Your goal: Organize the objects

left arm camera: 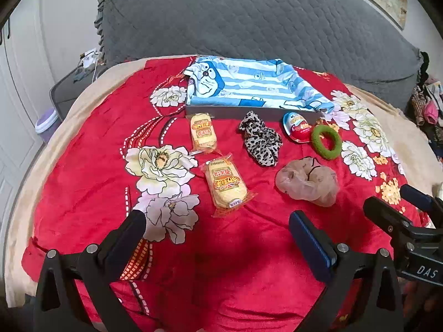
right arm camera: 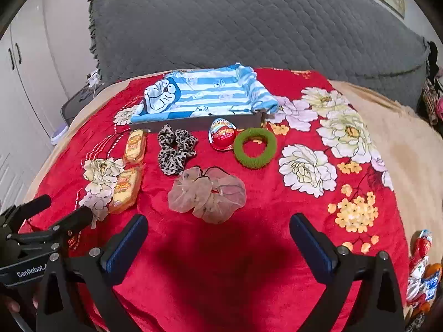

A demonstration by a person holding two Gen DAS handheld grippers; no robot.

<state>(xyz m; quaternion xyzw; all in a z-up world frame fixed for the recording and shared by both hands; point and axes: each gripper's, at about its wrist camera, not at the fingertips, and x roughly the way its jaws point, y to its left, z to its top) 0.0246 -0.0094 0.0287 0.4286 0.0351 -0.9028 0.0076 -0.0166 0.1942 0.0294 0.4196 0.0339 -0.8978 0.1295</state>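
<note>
On a red floral blanket (left arm camera: pixel 91 166) lie two wrapped yellow snack cakes (left arm camera: pixel 228 186) (left arm camera: pixel 203 135), a leopard-print scrunchie (left arm camera: pixel 261 141), a sheer beige scrunchie (left arm camera: pixel 307 182), a green hair ring (left arm camera: pixel 326 141) and a red Kinder egg (left arm camera: pixel 297 127). Behind them stands a grey tray (left arm camera: pixel 249 112) lined with a blue striped Doraemon cloth (left arm camera: pixel 249 83). My left gripper (left arm camera: pixel 217 222) is open and empty, just in front of the near snack cake. My right gripper (right arm camera: pixel 218 225) is open and empty, just in front of the beige scrunchie (right arm camera: pixel 207 193). The right view also shows the tray (right arm camera: pixel 193 123), green ring (right arm camera: pixel 254 146) and egg (right arm camera: pixel 223 134).
A grey quilted headboard cushion (left arm camera: pixel 249 19) rises behind the blanket. White cupboards (right arm camera: pixel 16 96) stand at the left. A lilac bin (left arm camera: pixel 47 123) sits on the floor at the left. Wrapped sweets (right arm camera: pixel 420 271) lie at the blanket's right edge. Clothes (left arm camera: pixel 426 102) are piled at far right.
</note>
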